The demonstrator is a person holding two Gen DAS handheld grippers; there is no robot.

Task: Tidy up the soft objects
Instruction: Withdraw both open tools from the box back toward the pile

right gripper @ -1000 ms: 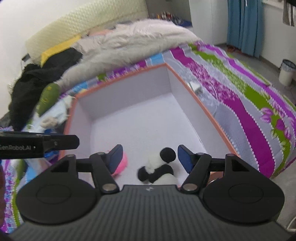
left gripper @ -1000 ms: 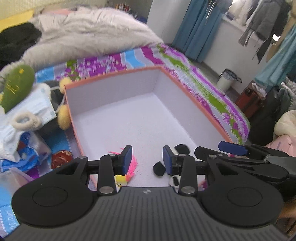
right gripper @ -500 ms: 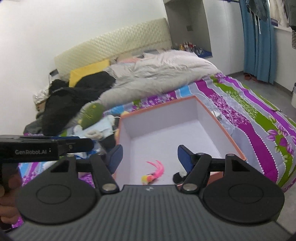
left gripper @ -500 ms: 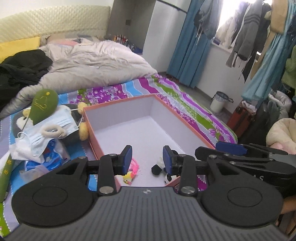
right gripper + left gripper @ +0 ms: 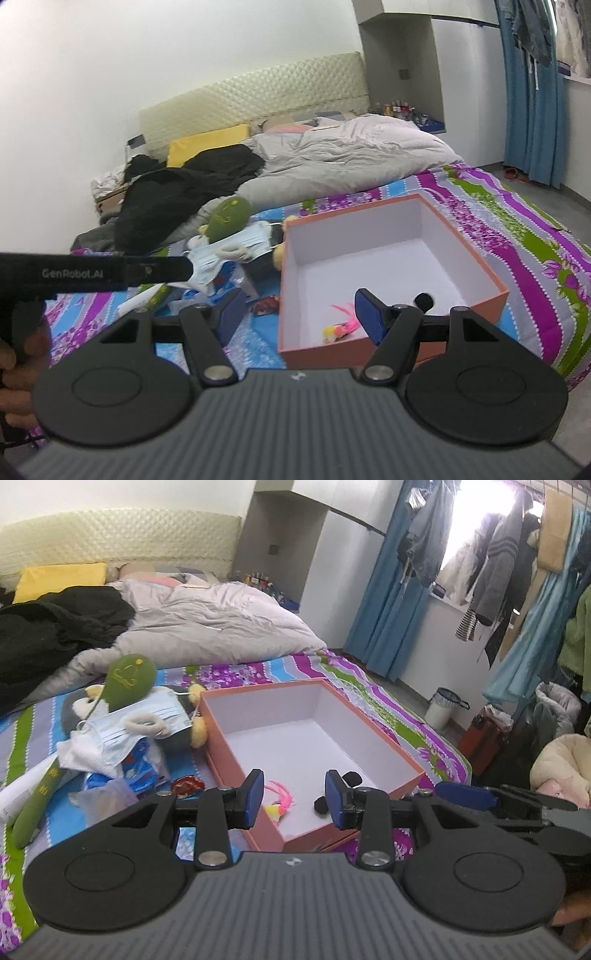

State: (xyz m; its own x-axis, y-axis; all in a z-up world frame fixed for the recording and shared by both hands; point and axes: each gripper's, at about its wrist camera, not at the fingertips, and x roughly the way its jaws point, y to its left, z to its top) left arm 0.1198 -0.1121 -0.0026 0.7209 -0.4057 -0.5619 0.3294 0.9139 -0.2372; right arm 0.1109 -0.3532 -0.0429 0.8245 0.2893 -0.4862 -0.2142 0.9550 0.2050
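A: Bedroom, mid-tidy. We hold both tools back from the orange box [image 5: 384,753], which sits on the striped bedspread [image 5: 517,229]. Our left gripper [image 5: 294,799] has its jaws parted a moderate way with nothing between them; our right gripper [image 5: 301,314] stands wider open and is just as empty.

B: What is in the box so far?

A: A pink-and-yellow feathered toy [image 5: 341,325] near the front wall and a black-and-white plush [image 5: 341,788], half hidden behind a fingertip, at about 3 o'clock from it. The rest of the white floor is bare.

B: And what is left to sort?

A: A heap at 9 o'clock from the box: a penguin plush [image 5: 177,727] with yellow feet touching the box wall, a blue face mask [image 5: 147,716] draped over it, a green paddle-shaped plush [image 5: 127,679] leaning on top, and crumpled white cloth [image 5: 79,755] in front.

B: How do we take the next piece well?

A: We judge the next step to be a pick from that heap. The mask is thin and limp, its ear loops likely to snag, so we would pinch it at the pleated middle and lift slowly. For the bulky penguin, we would open wide and bite the body, not a foot.
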